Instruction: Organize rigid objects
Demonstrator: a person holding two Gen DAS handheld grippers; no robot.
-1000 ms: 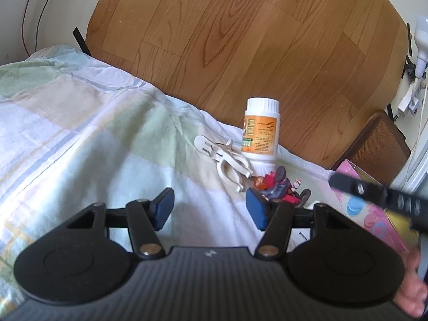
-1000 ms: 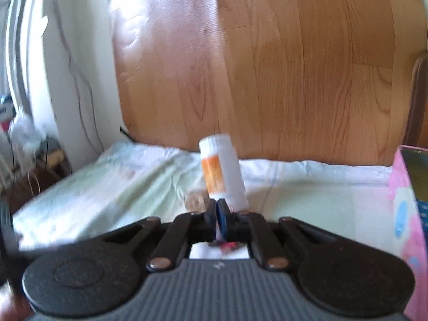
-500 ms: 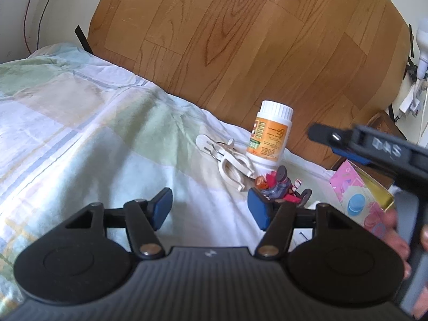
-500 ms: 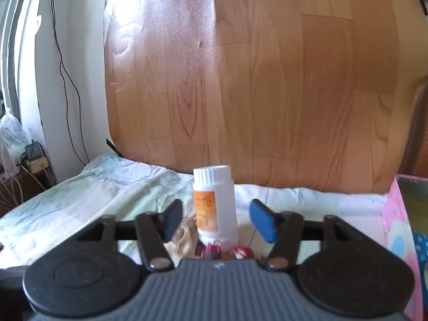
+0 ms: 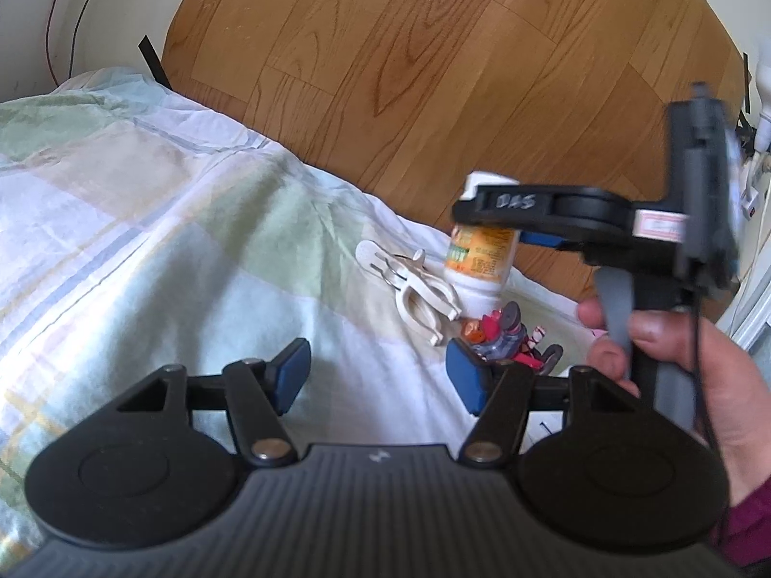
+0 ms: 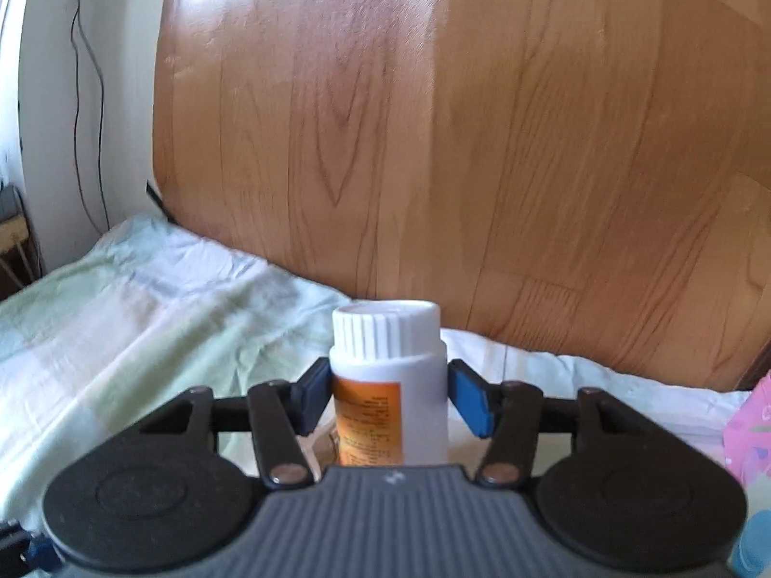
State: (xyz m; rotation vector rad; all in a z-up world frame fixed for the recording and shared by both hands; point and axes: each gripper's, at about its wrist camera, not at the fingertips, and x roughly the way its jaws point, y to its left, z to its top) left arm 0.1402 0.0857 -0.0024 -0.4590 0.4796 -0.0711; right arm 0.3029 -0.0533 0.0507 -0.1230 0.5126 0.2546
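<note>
Closing my right gripper [image 6: 389,397] around the pill bottle [image 6: 388,385]

Its blue pads flank the upright bottle with slim gaps, not yet pressing. My left gripper [image 5: 378,375] hangs apart, empty. Bottle stands near the bedsheet's [image 5: 144,241] far edge, beside white clips [image 5: 414,291] and a toy figure [image 5: 501,332].

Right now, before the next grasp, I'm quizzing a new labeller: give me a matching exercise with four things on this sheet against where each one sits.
Things:
1. bottle
2. white clips
3. toy figure
4. pink box

Places:
A. flat on the sheet, beside the bottle
B. at the right edge of the right wrist view
C. upright between the pads of the right tongs
D. just past one pad of the left tongs

Pairs: 1-C, 2-A, 3-D, 4-B.

The right tongs are closing, with the bottle between them.
</note>
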